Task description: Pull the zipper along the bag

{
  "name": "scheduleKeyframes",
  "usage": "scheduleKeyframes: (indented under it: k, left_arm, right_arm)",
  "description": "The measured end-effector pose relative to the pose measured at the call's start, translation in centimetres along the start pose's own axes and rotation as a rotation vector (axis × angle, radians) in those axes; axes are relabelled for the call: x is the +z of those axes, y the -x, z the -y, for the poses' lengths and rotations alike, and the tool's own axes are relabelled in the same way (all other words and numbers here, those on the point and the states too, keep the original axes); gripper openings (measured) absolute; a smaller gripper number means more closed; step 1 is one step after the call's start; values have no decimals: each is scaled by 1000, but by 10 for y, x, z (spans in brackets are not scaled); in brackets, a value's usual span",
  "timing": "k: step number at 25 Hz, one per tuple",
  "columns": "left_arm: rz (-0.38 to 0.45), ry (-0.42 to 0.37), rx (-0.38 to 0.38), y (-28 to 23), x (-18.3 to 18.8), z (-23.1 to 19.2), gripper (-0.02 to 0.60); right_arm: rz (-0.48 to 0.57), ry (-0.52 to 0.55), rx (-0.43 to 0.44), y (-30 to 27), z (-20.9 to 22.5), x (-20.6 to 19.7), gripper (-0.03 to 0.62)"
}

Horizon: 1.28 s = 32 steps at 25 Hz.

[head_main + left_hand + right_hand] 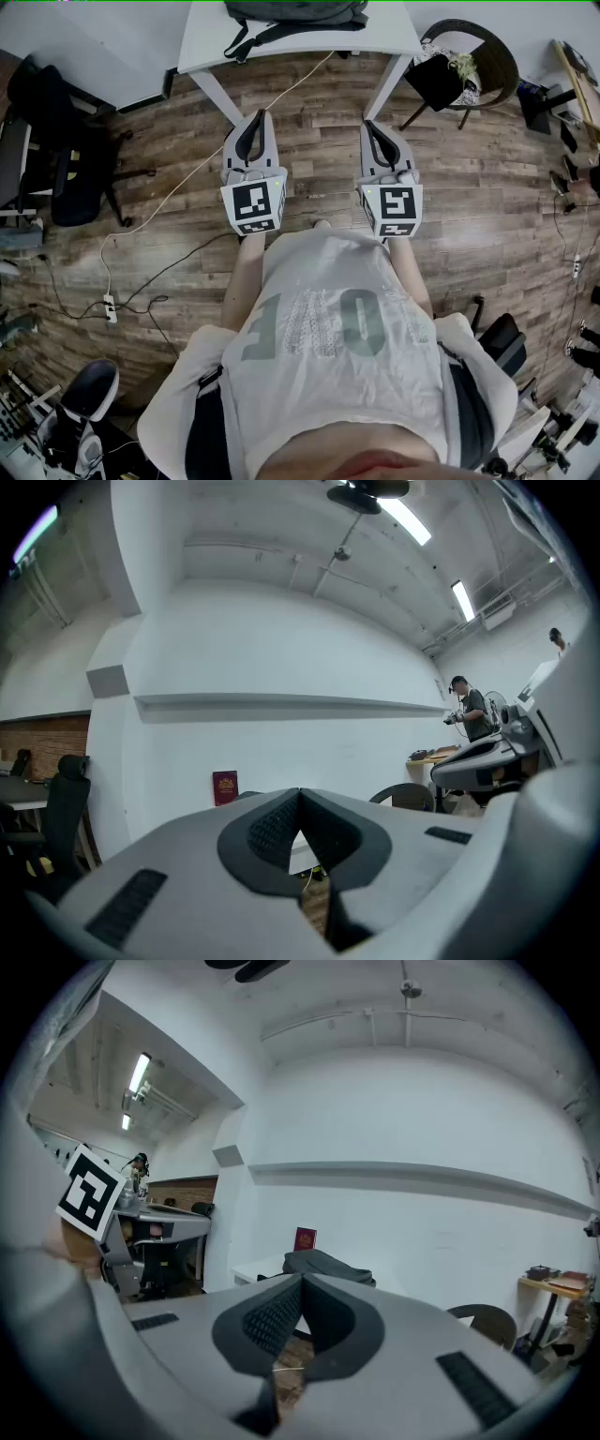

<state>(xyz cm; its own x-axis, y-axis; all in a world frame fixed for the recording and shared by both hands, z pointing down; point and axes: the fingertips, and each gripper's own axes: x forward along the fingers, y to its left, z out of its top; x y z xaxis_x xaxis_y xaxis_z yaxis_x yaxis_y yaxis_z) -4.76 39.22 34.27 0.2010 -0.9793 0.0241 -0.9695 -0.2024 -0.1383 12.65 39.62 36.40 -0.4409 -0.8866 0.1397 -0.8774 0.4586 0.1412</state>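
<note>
Holding left tool and right tool side by side over wooden floor, both clenched tight, grasping nothing, touching nothing. Facing dark bag on white surface ahead, well apart from both tools.

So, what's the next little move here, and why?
Probably step forward to the white table: the bag lies on it, ahead of both grippers. The left gripper and right gripper hover over the floor, jaws shut on nothing.
</note>
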Motion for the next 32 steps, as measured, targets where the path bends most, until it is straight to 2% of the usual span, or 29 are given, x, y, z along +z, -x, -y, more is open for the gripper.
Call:
scheduleKeyframes:
  k: [7,13,20,25,32]
  left_arm:
    - [6,-8,-12,-7,0,-1,25]
    - [-10,11,-26,-12,-7,6,25]
    - [-68,50,-6,-19,-34,3,25]
    - [-38,51,-6,-56,-36,-6,25]
    - [18,66,4,-129,-16,-30,25]
  right_arm:
    - [-6,-5,12,-4,1,-4,28]
    - [1,-90,47,-3,2,-15,28]
    - [-67,-93,70,-6,1,-41,28]
    - [-64,-82,38,-26,26,-46,28]
    - [-51,-112,-18,-69,67,-42,28]
